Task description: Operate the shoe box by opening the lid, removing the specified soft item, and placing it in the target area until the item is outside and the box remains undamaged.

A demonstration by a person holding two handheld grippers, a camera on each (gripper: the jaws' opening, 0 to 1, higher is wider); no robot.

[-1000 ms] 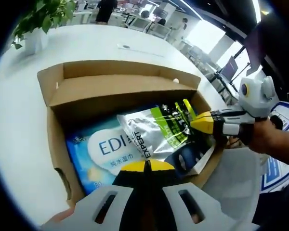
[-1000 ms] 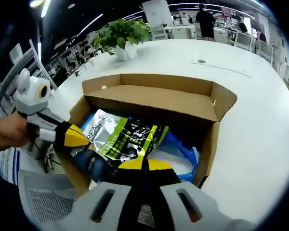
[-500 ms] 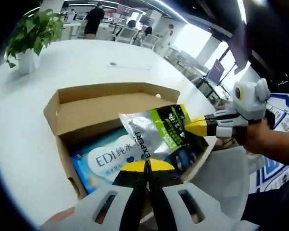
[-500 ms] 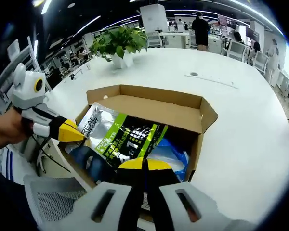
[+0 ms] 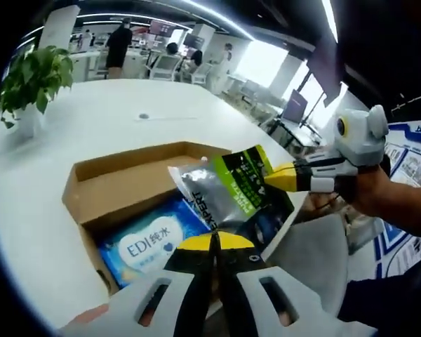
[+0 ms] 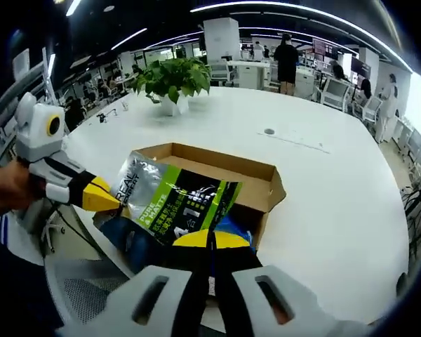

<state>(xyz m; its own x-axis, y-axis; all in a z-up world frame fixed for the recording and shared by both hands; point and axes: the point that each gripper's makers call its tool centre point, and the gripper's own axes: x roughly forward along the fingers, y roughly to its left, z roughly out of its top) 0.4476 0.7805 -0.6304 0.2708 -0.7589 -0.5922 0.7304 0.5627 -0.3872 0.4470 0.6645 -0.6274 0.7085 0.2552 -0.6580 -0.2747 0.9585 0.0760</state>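
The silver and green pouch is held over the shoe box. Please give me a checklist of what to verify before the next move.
1. Shoe box lid open, walls undamaged: ok.
2. Left gripper and right gripper each shut on an edge of the pouch: ok.
3. Pouch fully clear of the box rim: cannot tell, its lower end is hidden behind the jaws.
4. Blue wipes pack lying flat in the box, not caught by the pouch: ok.
5. Bare white table beside the box for setting down: ok.
6. Marked target area: cannot tell.
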